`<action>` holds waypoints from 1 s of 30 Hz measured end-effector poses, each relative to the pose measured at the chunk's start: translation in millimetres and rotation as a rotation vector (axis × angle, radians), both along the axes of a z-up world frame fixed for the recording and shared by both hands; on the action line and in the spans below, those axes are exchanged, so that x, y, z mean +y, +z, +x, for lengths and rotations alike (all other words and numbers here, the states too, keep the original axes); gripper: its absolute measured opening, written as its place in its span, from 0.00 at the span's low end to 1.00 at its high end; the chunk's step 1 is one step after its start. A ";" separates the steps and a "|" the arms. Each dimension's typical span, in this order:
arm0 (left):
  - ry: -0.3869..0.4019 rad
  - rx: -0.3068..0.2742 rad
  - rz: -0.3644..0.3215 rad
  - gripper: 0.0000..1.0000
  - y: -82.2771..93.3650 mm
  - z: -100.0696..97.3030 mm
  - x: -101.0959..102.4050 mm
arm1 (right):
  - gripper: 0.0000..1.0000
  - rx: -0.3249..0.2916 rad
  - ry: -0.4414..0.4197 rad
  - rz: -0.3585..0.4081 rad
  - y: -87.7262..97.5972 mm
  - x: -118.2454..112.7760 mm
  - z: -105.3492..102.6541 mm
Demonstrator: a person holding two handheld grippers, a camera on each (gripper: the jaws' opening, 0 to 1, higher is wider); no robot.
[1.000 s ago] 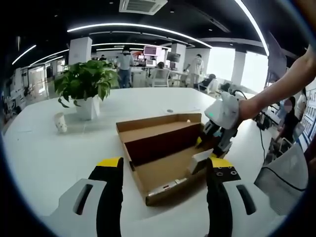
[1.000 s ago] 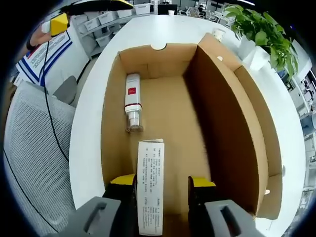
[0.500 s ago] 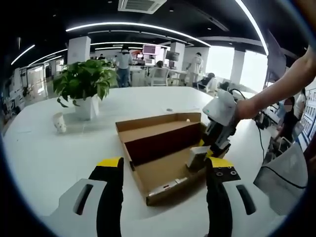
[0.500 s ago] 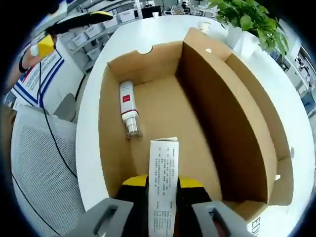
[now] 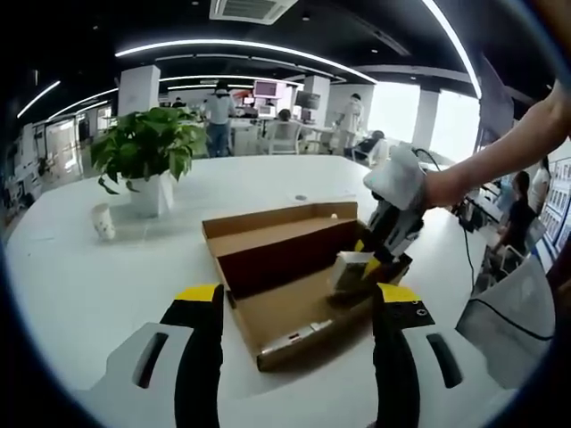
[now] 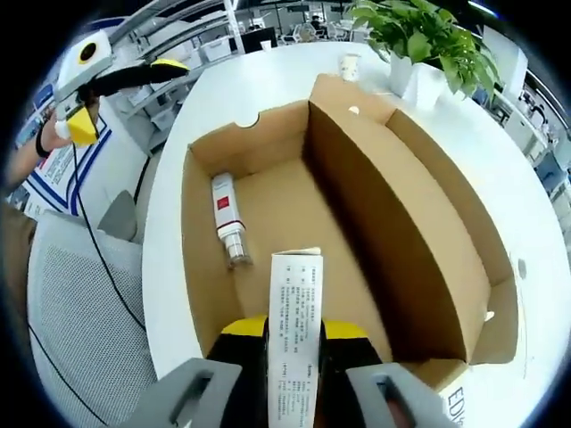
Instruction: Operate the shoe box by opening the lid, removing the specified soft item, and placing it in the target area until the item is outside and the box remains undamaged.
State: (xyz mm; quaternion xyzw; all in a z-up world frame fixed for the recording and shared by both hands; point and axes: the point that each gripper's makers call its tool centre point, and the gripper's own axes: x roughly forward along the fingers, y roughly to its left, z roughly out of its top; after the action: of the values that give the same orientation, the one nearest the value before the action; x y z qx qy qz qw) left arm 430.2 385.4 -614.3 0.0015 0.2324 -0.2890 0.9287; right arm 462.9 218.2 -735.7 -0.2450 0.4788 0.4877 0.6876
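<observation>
Clamped tight on the white carton (image 6: 295, 312) between right gripper (image 6: 295, 332) jaws, risking a snag on shoe box (image 6: 406, 214) wall ahead.

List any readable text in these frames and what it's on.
Nothing can be quoted in full.
Carton held in the right gripper: rows of small print, too small to read.
Tube in the box: red label, unreadable.
Box outer wall, bottom right of the right gripper view: partial letters, cut off.
</observation>
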 end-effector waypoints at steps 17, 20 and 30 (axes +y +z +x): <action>-0.002 -0.006 -0.022 0.68 3.2 -0.4 -1.1 | 0.16 -0.019 -0.053 0.085 40.6 7.3 12.9; -0.008 -0.008 -0.025 0.68 4.1 0.7 -2.2 | 0.16 -0.034 -0.051 0.082 49.2 4.2 14.4; -0.031 -0.020 -0.030 0.67 8.3 3.1 -8.8 | 0.16 -0.094 -0.057 0.086 80.0 -13.0 19.4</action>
State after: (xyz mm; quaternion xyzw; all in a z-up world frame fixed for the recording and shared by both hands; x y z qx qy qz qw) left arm 433.3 376.6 -606.0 -0.0061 0.2187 -0.3068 0.9263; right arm 482.3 205.2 -655.7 -0.2242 0.4315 0.4760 0.7328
